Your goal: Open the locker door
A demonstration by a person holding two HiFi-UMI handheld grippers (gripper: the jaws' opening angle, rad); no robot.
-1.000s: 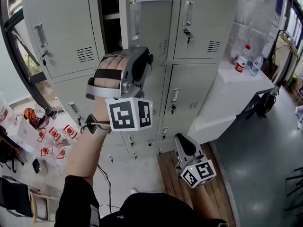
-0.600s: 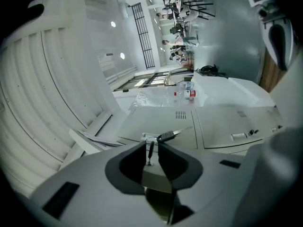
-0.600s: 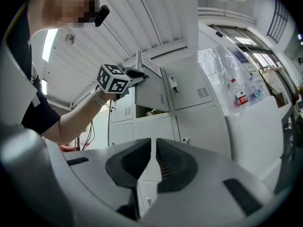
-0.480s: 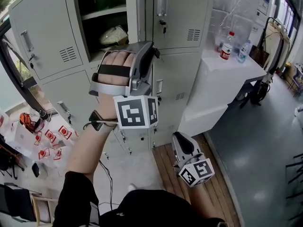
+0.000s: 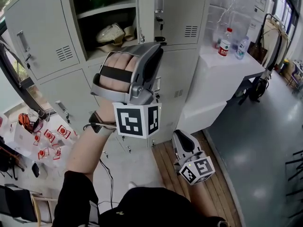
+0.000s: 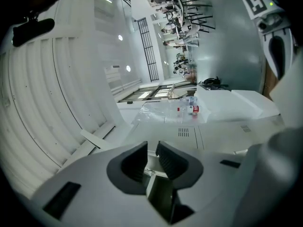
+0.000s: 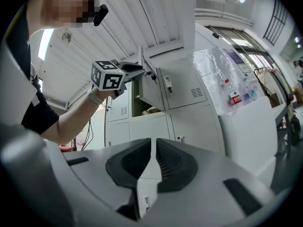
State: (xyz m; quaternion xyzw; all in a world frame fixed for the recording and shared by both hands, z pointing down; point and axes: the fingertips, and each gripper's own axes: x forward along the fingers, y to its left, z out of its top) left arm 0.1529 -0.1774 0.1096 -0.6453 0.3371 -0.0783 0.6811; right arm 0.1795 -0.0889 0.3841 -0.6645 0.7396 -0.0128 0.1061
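The grey upper-middle locker door [image 5: 145,13] stands swung out, edge-on in the head view, and shows angled out from the cabinet in the right gripper view [image 7: 154,88]. Behind it the open compartment [image 5: 111,30] holds a pale bag on its shelf. My left gripper [image 5: 154,50] is raised at the door's free edge. A thin piece of the door's metal sits between its nearly closed fingers [image 6: 152,149]. My right gripper [image 5: 180,138] hangs low over the floor, apart from the lockers. It is shut with nothing in it [image 7: 153,146].
More closed grey locker doors [image 5: 35,37] surround the open one. To the right stands a white counter [image 5: 227,74] with bottles [image 5: 223,42], and a dark bag [image 5: 258,86] lies beyond it. Red-and-white packets [image 5: 47,137] lie on the floor at left, and wooden boards [image 5: 165,167] lie below.
The door has swung further open with my left gripper on it, so more of the compartment and the bag inside shows. The right gripper has barely moved.
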